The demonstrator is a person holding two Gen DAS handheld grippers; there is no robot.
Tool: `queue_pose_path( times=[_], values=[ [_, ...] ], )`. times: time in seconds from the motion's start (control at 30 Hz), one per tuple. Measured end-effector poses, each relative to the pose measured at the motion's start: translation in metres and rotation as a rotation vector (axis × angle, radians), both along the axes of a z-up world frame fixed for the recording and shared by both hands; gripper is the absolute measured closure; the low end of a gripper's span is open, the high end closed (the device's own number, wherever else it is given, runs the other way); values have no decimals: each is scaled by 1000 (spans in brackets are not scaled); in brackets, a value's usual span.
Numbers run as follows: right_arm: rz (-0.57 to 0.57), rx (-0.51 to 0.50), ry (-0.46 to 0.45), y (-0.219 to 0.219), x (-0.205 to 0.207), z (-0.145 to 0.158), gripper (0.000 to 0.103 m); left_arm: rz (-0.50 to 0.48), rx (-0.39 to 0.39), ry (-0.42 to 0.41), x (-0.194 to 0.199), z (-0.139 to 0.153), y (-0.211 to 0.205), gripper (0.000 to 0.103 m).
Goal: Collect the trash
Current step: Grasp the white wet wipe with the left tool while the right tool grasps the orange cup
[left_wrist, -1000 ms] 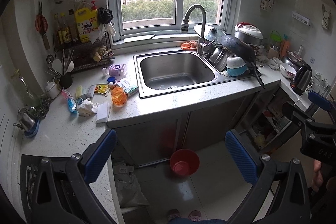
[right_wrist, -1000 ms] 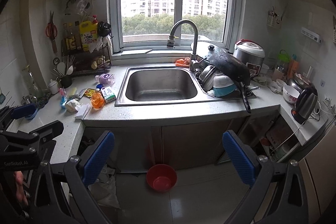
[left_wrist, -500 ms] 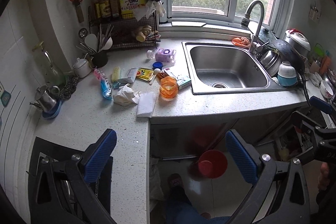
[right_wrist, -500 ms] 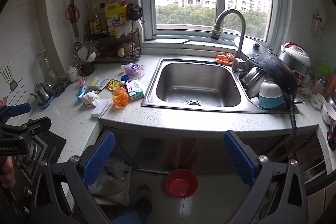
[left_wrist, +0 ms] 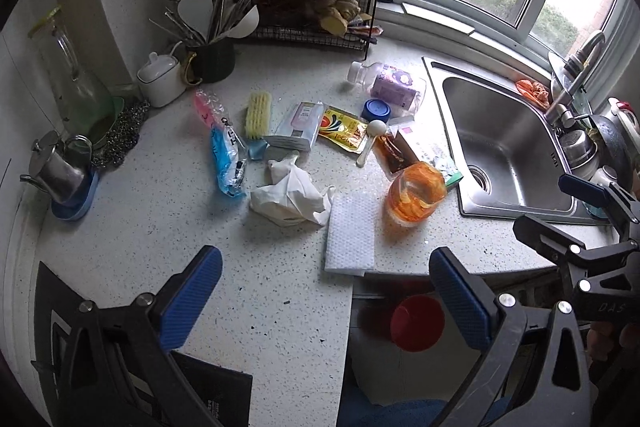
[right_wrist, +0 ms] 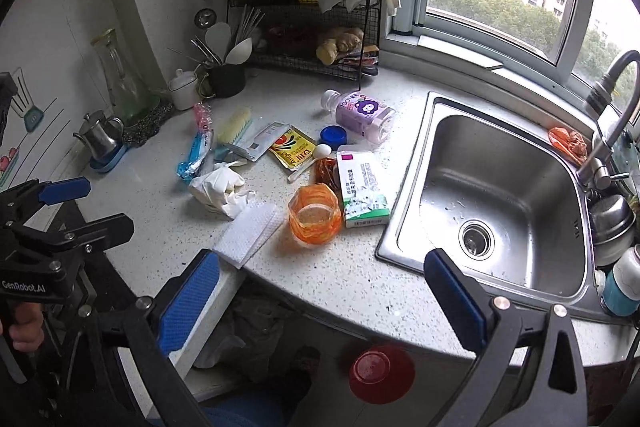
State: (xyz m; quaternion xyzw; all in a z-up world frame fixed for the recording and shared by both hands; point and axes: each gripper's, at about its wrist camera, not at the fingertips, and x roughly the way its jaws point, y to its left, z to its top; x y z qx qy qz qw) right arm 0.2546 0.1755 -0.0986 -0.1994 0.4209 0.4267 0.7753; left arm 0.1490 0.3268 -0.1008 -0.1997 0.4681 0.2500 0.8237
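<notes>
Trash lies on the white counter (left_wrist: 160,227): a crumpled tissue (left_wrist: 290,195) (right_wrist: 218,189), a flat white wipe (left_wrist: 350,233) (right_wrist: 248,229), an orange plastic cup (left_wrist: 414,193) (right_wrist: 315,217), a yellow sauce packet (left_wrist: 342,129) (right_wrist: 292,149), a blue wrapper (left_wrist: 228,161) (right_wrist: 196,155), a medicine box (right_wrist: 362,189) and a purple-labelled bottle (left_wrist: 394,87) (right_wrist: 362,115). My left gripper (left_wrist: 326,295) is open and empty, above the counter's near edge. My right gripper (right_wrist: 320,297) is open and empty, in front of the counter edge below the cup.
A steel sink (right_wrist: 500,195) sits to the right with dishes (right_wrist: 612,223) beside it. A wire rack (right_wrist: 304,39), utensil holder (right_wrist: 228,79) and small kettle (right_wrist: 100,135) stand at the back. A red bin (right_wrist: 380,373) and a trash bag (right_wrist: 248,331) are on the floor.
Both grippers have moved forward and left, closing in on the littered counter; the trash now fills the views. Both stay open and empty.
</notes>
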Motion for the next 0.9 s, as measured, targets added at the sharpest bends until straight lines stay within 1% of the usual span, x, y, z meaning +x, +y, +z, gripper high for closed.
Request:
queue_pose_path(
  times=[0.07,0.13,0.23,0.27,0.4,0.47,0.5,0.53,0.63,0.73,0.77,0.8,0.9],
  values=[
    [12,-29,36,20,13,-11,0,-4,-31,19,9,-15,17,0],
    [30,-66,63,34,21,-23,5,-7,-58,34,18,-28,31,0],
    [47,-135,87,55,32,-45,7,-11,-111,46,29,-47,47,0],
    [50,-154,101,60,36,-53,7,-13,-125,51,31,-52,51,0],
    [39,-227,171,78,55,-86,16,-15,-152,80,39,-70,62,0],
    [28,-247,194,84,62,-97,17,-16,-178,92,41,-79,66,0],
    [25,-257,200,88,65,-100,18,-17,-189,97,41,-83,68,0],
    [24,-262,206,91,66,-102,23,-18,-198,103,41,-86,69,0],
    [26,-283,225,100,68,-110,31,-25,-215,121,40,-95,71,0],
    [26,-299,223,104,70,-116,32,-25,-224,125,37,-102,71,0],
    [21,-300,220,104,70,-117,34,-21,-232,127,36,-104,72,0],
    [16,-302,219,104,71,-117,38,-15,-241,128,34,-106,72,0],
    [15,-297,212,107,73,-119,39,-4,-257,132,29,-111,74,0]
  ],
)
